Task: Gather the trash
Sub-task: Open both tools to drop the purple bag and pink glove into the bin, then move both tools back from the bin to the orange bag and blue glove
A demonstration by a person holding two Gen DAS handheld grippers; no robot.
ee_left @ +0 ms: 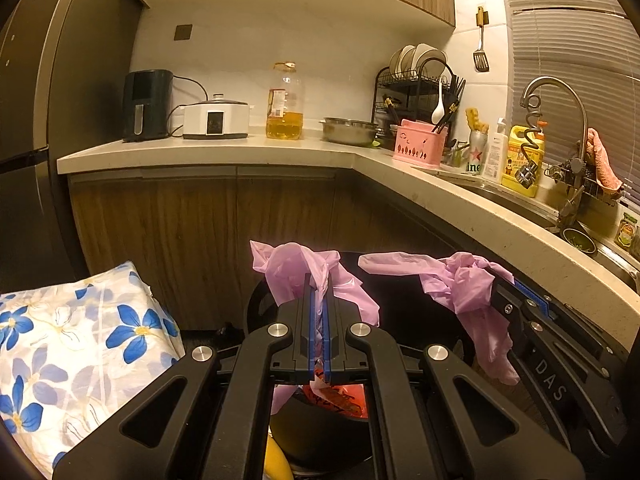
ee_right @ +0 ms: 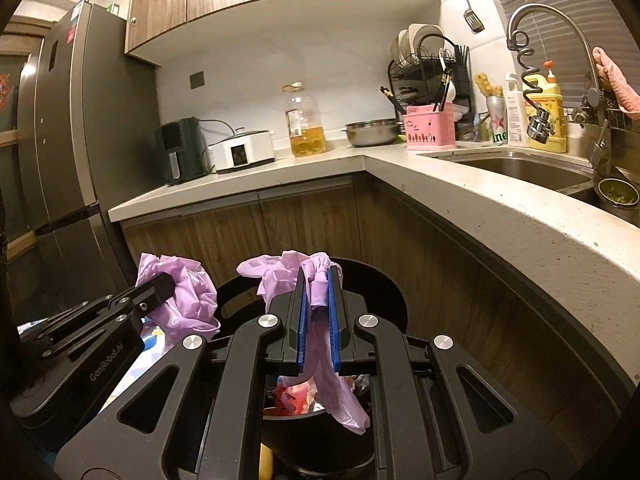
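A thin pink-purple plastic trash bag lines a round black bin [ee_right: 386, 280] on the floor below both grippers. Red and mixed trash [ee_left: 346, 398] shows inside it. My left gripper [ee_left: 320, 280] is shut on one bunched handle of the bag [ee_left: 286, 276], which sticks up past its blue pads. To the right in the same view, my right gripper [ee_left: 498, 282] is shut on the other handle [ee_left: 460, 284]. The right wrist view has the right gripper [ee_right: 318, 276] clamped on its handle [ee_right: 320, 332] and the left gripper [ee_right: 166, 286] at the left on the other handle. The two handles are apart.
An L-shaped countertop [ee_left: 240, 152] with wooden cabinets wraps behind and to the right of the bin. A sink [ee_right: 520, 170] with a tall faucet lies at the right. A grey fridge [ee_right: 68, 140] stands at the left. A floral blue-and-white bundle [ee_left: 72, 344] sits left of the bin.
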